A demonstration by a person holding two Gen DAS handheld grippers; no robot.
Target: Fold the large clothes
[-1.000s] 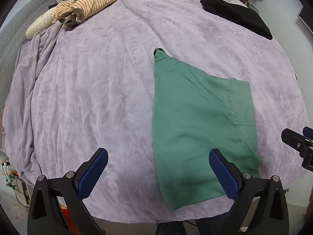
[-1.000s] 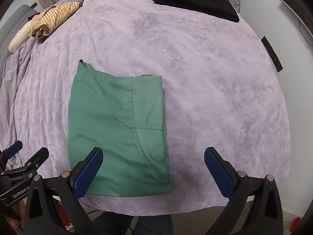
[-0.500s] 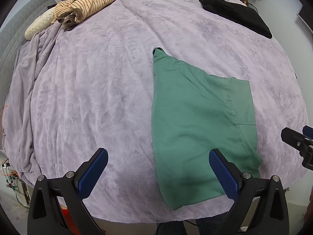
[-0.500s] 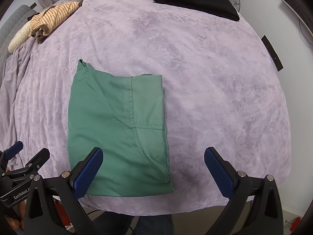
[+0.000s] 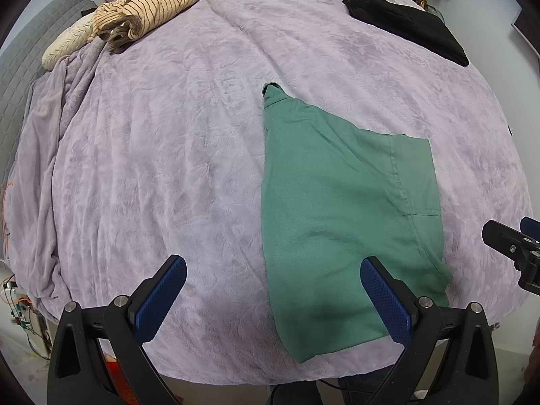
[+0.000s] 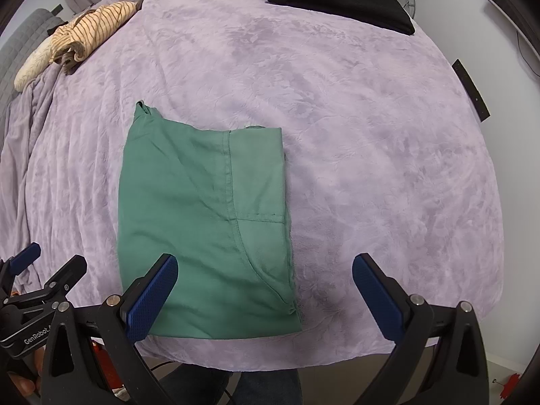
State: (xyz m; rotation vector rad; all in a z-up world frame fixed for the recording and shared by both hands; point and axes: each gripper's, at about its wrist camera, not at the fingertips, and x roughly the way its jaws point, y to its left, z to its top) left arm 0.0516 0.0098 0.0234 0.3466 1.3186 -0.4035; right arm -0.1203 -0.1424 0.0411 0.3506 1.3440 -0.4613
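Observation:
A green garment point(image 5: 341, 216) lies folded flat on the lilac bedspread point(image 5: 175, 155) near the bed's front edge; it also shows in the right wrist view point(image 6: 206, 222). My left gripper point(image 5: 273, 276) is open and empty, held above the front edge with its right finger over the garment's lower part. My right gripper point(image 6: 265, 275) is open and empty, its left finger over the garment's near left corner. Each gripper shows at the edge of the other's view.
A striped beige garment point(image 5: 145, 13) lies bunched at the far left beside a cream pillow point(image 5: 67, 47). A folded black garment point(image 5: 405, 20) lies at the far right. The grey headboard point(image 5: 30, 54) is at the left. The bed's front edge drops just below the grippers.

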